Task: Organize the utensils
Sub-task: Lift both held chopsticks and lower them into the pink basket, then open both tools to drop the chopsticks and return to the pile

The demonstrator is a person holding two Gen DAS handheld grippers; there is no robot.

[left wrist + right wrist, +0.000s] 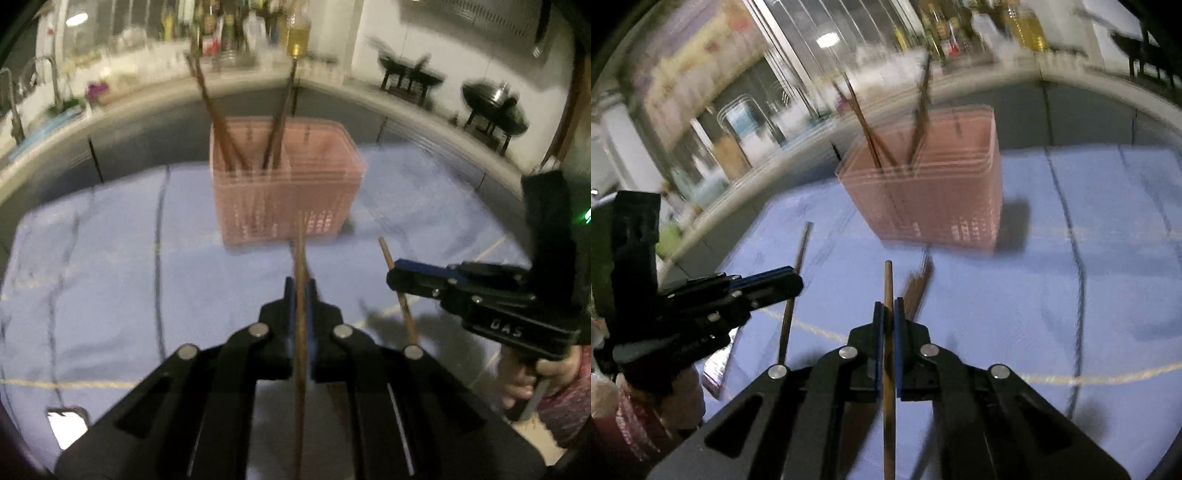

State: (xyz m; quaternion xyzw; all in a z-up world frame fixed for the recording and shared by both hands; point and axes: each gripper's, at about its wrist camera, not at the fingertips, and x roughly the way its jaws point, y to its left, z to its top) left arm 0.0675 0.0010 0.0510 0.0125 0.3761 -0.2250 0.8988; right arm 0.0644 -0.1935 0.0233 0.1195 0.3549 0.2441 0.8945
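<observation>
A pink slotted basket (288, 192) (931, 192) stands on the blue cloth, blurred in both views. Several brown chopsticks (221, 122) (864, 125) lean out of one end of it. My left gripper (301, 291) (796, 282) is shut on a single chopstick (300, 251) (803, 247), held above the cloth in front of the basket. My right gripper (888, 310) (397, 275) is shut on another chopstick (887, 280) (388, 254), level with the left one and to its right. A few loose chopsticks (919, 288) lie on the cloth between my right gripper and the basket.
The blue cloth (110, 258) (1108, 258) covers the table. A lit phone (66, 424) lies near its front left. Behind the table runs a counter with bottles (299, 33). Dark woks on stands (495, 107) sit at the back right. A person's hand (554, 373) holds the right gripper's handle.
</observation>
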